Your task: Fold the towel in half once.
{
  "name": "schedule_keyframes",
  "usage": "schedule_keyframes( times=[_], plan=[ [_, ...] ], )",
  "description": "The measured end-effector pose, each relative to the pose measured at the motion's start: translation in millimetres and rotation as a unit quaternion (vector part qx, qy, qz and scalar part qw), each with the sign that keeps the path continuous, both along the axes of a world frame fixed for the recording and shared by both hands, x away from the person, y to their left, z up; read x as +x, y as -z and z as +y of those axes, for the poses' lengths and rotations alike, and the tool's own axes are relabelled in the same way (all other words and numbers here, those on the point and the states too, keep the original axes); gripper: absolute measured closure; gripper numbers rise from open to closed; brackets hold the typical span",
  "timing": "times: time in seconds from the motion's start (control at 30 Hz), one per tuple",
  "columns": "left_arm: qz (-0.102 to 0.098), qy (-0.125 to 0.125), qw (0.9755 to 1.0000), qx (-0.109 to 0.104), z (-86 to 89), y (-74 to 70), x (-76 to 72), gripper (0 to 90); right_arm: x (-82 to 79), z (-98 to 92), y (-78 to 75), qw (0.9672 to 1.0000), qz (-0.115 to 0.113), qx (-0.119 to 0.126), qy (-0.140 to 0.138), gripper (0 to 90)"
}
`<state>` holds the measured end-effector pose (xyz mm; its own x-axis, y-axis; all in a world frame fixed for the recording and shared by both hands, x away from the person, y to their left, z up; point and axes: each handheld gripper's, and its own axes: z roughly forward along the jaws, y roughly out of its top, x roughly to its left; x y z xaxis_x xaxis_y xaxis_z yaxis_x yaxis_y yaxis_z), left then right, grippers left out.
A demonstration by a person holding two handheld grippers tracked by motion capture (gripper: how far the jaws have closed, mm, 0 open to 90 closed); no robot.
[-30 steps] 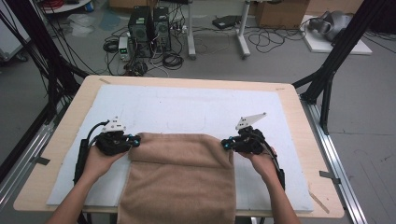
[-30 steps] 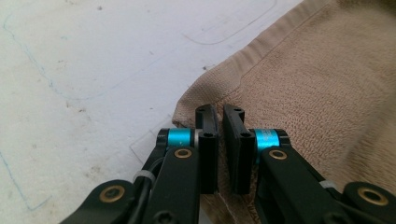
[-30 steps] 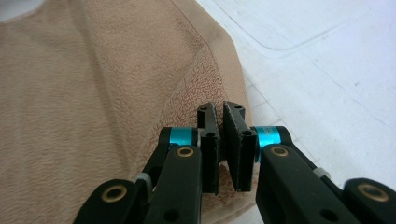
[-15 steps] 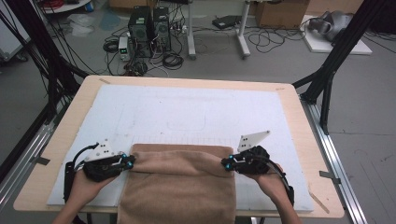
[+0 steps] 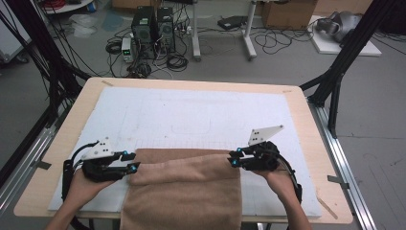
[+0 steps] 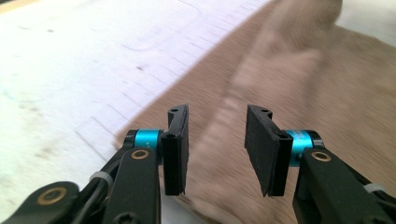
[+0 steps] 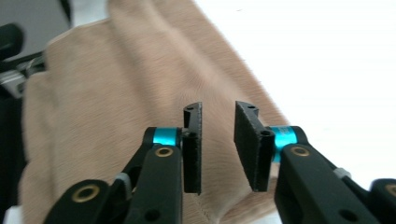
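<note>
High view first: at the lower left of the frame the left gripper (image 5: 133, 160) sits in the person's left hand (image 5: 88, 184), pointing rightward at the left end of a brown towel (image 5: 184, 191). Its jaws stand apart with nothing between them, just beside or touching the towel's edge; which of the two is not clear from above. The towel lies at the lower middle of the frame on a white mat (image 5: 201, 115) that covers a wooden table (image 5: 306, 110). Its far part is doubled over into a thick band running left to right between the two grippers, so that band's long axis goes across the frame. The rest of the cloth runs down toward the bottom edge and hangs over the near edge of the table. At the lower right, the right gripper (image 5: 231, 158) in the right hand (image 5: 277, 179) points leftward at the band's right end, jaws likewise parted and empty.

Left gripper view: the left gripper (image 6: 217, 149) is released, its jaws wide apart above the blurred towel (image 6: 327, 93), whose folded ridge runs from the gap toward the upper right of the frame, with the mat (image 6: 70, 70) at the left.

Right gripper view: the right gripper (image 7: 218, 147) is released too, a narrower gap between its jaws, over the towel (image 7: 116, 102), which fills the left and centre; the mat (image 7: 327, 56) is at the upper right.
</note>
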<state>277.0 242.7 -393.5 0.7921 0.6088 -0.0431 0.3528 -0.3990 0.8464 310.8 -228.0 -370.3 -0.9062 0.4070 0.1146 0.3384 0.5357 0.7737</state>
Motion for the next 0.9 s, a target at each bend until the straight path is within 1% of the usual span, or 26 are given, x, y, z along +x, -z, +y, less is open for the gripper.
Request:
schedule_keyframes(
  times=[0.07, 0.13, 0.17, 0.2, 0.23, 0.3, 0.37, 0.4, 0.47, 0.53, 0.6, 0.67, 0.7, 0.77, 0.83, 0.9],
  plan=[
    [0.006, -0.017, 0.9998, 0.006, -0.4, 4.0, 8.8, 59.9, 7.9, -1.4, 2.1, 0.9999, 0.001, -0.001, 0.017, 68.5],
    [0.006, -0.032, 0.9993, 0.020, -2.3, 8.7, 16.2, 59.9, 14.4, -1.0, 6.0, 0.9995, 0.001, -0.013, 0.028, 65.5],
    [0.006, -0.037, 0.9990, 0.026, -3.5, 10.7, 19.6, 59.6, 17.3, -0.5, 8.8, 0.9992, 0.001, -0.021, 0.035, 63.9],
    [0.003, -0.042, 0.9985, 0.036, -4.9, 13.0, 23.0, 58.9, 19.9, 0.3, 12.0, 0.9988, 0.004, -0.026, 0.041, 62.8],
    [0.005, -0.048, 0.9979, 0.043, -6.3, 15.5, 26.8, 58.6, 22.8, 0.8, 15.7, 0.9984, 0.006, -0.035, 0.044, 61.4],
    [0.007, -0.055, 0.9969, 0.056, -8.3, 20.6, 33.8, 58.2, 26.9, 1.2, 22.8, 0.9972, 0.006, -0.048, 0.058, 58.7],
    [0.018, -0.060, 0.9962, 0.061, -9.1, 26.1, 41.2, 58.0, 31.9, -0.6, 29.8, 0.9963, 0.012, -0.050, 0.068, 56.9],
    [0.021, -0.063, 0.9956, 0.066, -9.3, 28.5, 44.2, 58.0, 34.0, -1.6, 32.5, 0.9955, 0.015, -0.056, 0.075, 56.1],
    [0.031, -0.065, 0.9951, 0.067, -9.5, 32.9, 49.3, 57.3, 38.0, -4.1, 37.3, 0.9946, 0.018, -0.059, 0.083, 55.4],
    [0.043, -0.061, 0.9948, 0.069, -11.1, 36.7, 52.8, 55.9, 41.0, -6.6, 41.2, 0.9937, 0.025, -0.062, 0.091, 54.8],
    [0.051, -0.058, 0.9945, 0.071, -13.0, 40.5, 55.7, 52.9, 44.4, -7.5, 46.0, 0.9926, 0.030, -0.069, 0.095, 53.9],
    [0.059, -0.058, 0.9935, 0.078, -14.6, 44.1, 58.1, 48.1, 48.4, -7.3, 51.7, 0.9920, 0.039, -0.073, 0.095, 53.2],
    [0.066, -0.058, 0.9931, 0.077, -14.6, 45.7, 59.5, 46.8, 49.5, -6.9, 53.8, 0.9916, 0.043, -0.075, 0.096, 52.5],
    [0.075, -0.058, 0.9932, 0.067, -13.7, 47.3, 61.3, 46.4, 52.0, -6.5, 56.3, 0.9916, 0.048, -0.073, 0.096, 52.8],
    [0.081, -0.059, 0.9929, 0.063, -13.2, 47.4, 61.8, 46.7, 53.8, -6.5, 57.9, 0.9921, 0.046, -0.071, 0.092, 53.0],
    [0.082, -0.059, 0.9929, 0.063, -13.4, 47.2, 61.6, 47.5, 57.4, -7.7, 61.0, 0.9922, 0.060, -0.061, 0.091, 53.4]
  ],
)
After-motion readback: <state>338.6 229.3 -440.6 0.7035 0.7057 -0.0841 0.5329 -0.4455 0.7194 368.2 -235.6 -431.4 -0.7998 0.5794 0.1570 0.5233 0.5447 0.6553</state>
